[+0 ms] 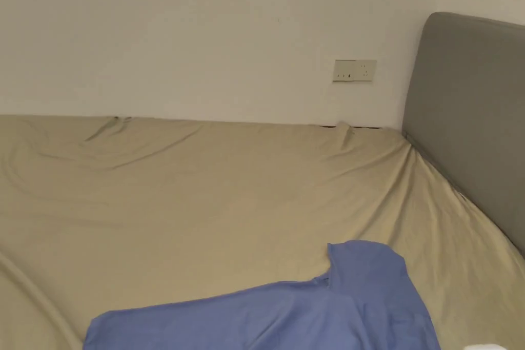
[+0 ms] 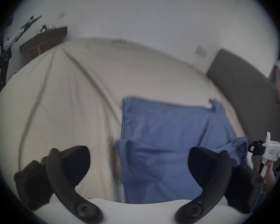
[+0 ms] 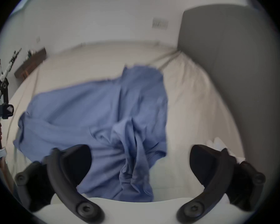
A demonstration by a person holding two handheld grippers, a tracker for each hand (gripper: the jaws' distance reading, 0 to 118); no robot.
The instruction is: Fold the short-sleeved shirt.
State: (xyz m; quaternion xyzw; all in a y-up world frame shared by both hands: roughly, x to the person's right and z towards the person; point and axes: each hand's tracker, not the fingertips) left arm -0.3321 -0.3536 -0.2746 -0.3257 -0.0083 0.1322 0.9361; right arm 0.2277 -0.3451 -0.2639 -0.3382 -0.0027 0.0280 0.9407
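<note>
While the blue shirt (image 1: 287, 315) lies rumpled at the frame's bottom, we hold both the left gripper (image 2: 138, 166) and the right gripper (image 3: 140, 164) spread wide, empty.

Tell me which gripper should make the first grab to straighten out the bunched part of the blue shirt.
Right, probably. The right gripper is open with the shirt's bunched folds between its jaws. The left gripper, also open, hovers over the flatter side.
</note>
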